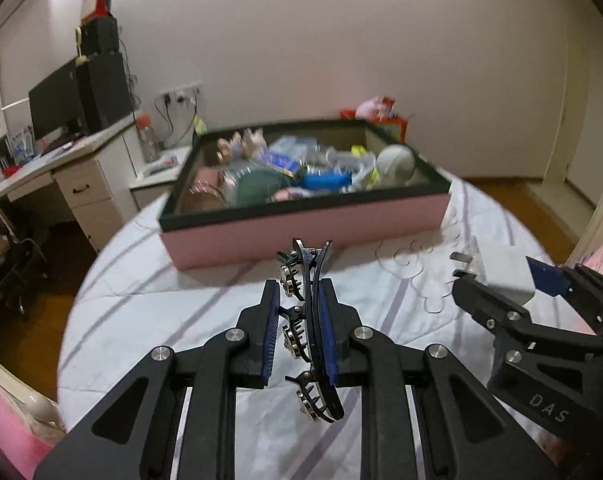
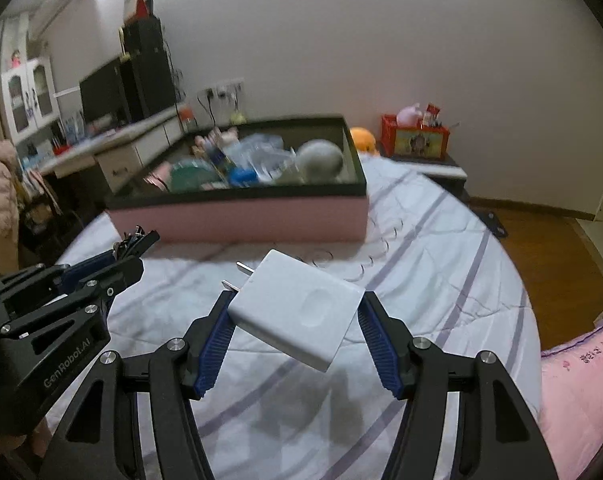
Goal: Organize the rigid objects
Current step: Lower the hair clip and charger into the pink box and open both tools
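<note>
Above the bed's (image 2: 441, 248) near edge, the left gripper (image 1: 299, 328) pinches a black hair clip (image 1: 307, 320) lengthwise, the right gripper (image 2: 297, 320) a white charger (image 2: 297, 312), prongs forward; the pink box (image 1: 301, 228) lies ahead, mid-bed, likelier nearer the left.

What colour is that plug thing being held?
White charger, clearest in the right wrist view.

Bedroom: quilted bed (image 2: 441, 240), desk (image 1: 61, 160)
</note>
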The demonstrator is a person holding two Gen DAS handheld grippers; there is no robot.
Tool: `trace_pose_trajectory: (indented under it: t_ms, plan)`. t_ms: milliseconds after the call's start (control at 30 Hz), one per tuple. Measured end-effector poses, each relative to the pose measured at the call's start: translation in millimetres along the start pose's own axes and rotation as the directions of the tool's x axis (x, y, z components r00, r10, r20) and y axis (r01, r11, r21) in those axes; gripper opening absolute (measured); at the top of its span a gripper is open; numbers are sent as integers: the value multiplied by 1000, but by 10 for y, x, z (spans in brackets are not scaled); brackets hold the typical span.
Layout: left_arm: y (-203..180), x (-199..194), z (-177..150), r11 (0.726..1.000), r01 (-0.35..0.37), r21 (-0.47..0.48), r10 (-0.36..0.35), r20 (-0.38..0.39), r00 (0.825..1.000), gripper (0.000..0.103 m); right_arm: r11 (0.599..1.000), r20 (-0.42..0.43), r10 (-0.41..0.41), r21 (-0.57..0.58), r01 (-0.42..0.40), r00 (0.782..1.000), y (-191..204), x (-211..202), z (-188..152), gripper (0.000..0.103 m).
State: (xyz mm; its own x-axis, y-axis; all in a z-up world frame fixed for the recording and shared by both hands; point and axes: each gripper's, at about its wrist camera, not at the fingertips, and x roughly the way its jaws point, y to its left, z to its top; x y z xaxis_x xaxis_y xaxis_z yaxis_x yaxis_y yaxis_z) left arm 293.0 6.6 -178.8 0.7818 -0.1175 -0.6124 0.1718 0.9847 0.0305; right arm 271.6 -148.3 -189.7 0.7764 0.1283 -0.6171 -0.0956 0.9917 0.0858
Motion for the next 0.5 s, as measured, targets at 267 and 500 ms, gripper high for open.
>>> trace_pose_trajectory:
  t_ms: [267, 500]
  plan:
    - [97, -530, 2, 1000, 6, -15, -5, 110, 994, 19, 999, 123, 33, -28, -30, 992, 280, -470, 90, 64]
    - [120, -862, 43, 1000, -14, 3, 14, 159, 987, 19, 997, 187, 50, -71, -38, 981, 500, -789, 144, 64]
